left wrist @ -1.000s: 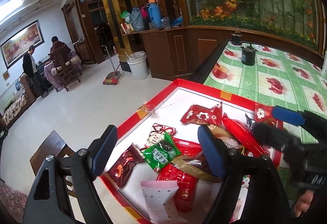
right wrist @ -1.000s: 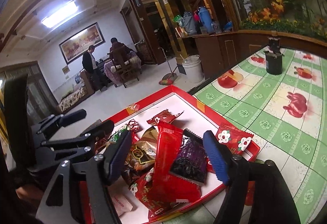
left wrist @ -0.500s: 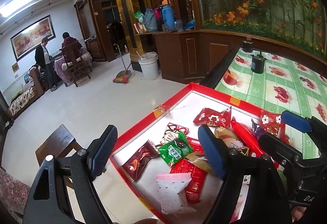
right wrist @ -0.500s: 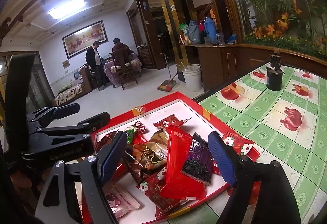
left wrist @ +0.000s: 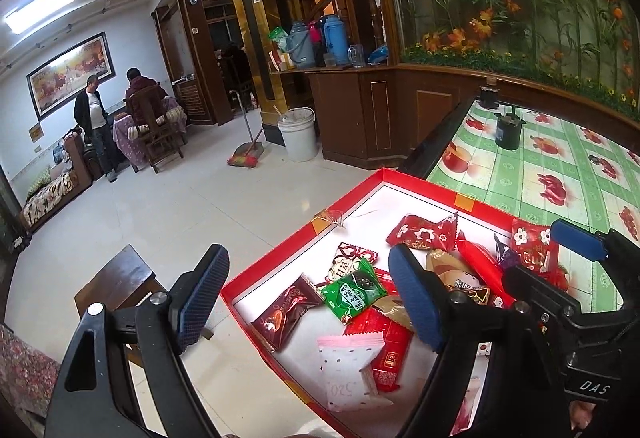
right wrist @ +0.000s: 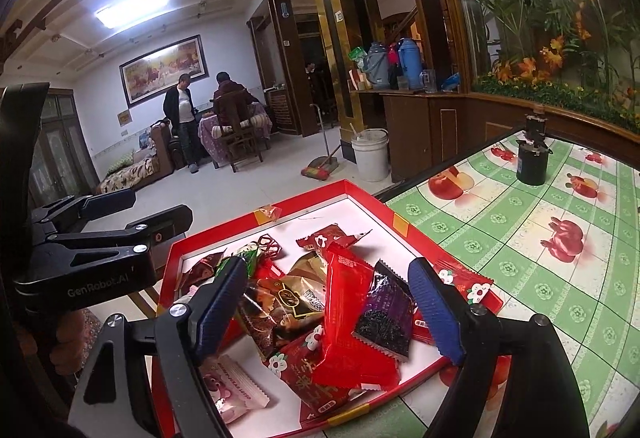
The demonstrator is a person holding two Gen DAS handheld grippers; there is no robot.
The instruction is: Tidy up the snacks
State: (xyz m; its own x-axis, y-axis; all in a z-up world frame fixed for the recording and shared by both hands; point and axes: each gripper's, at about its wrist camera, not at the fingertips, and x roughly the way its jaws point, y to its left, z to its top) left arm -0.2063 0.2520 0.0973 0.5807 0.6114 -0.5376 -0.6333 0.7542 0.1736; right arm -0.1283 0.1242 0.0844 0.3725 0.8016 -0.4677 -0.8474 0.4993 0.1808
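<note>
Right tool (right wrist: 326, 312) wider than before above snacks (right wrist: 344, 322), left tool (left wrist: 308, 302) open, both empty.

One red tray (right wrist: 404, 226), one black jar (right wrist: 531, 166), one white bucket (right wrist: 370, 154) and two people (right wrist: 182, 122).

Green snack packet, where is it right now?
The small green foil snack packet lies in the red cardboard tray, left wrist view, between a dark brown packet on its left and the red packets.
</note>
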